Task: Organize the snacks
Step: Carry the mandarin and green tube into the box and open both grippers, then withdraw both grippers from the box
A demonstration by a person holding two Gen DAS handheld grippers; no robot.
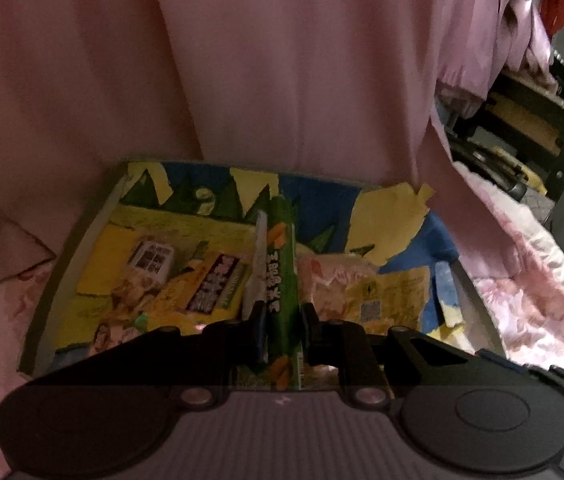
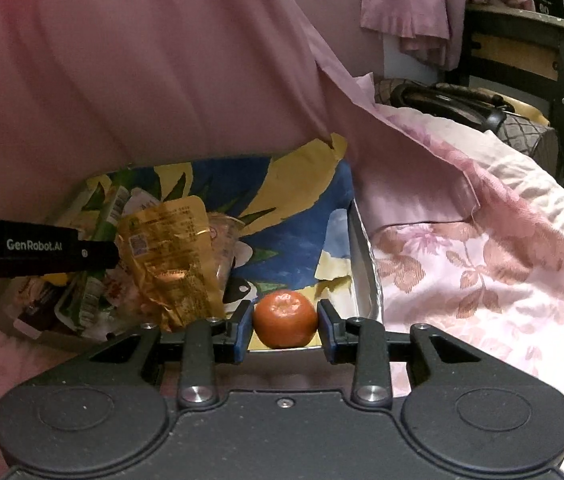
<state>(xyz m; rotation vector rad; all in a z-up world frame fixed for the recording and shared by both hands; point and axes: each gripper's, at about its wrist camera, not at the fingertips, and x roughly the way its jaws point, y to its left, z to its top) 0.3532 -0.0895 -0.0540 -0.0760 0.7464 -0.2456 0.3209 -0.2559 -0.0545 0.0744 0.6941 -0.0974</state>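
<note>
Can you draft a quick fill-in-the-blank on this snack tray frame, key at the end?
1. The left claw is shut on a long ___ snack packet.
2. The right claw grips a round ___ fruit.
3. Both items hang over a colourful ___ sitting on floral bedding.

Missing words: green; orange; tray

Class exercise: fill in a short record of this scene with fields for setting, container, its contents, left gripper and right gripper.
setting: a bed with pink floral bedding, pink curtain behind
container: shallow tray with a colourful lining
contents: yellow snack packet and other wrapped snacks
left gripper: shut on a green snack packet, held over the tray
right gripper: shut on an orange, at the tray's near edge
</note>
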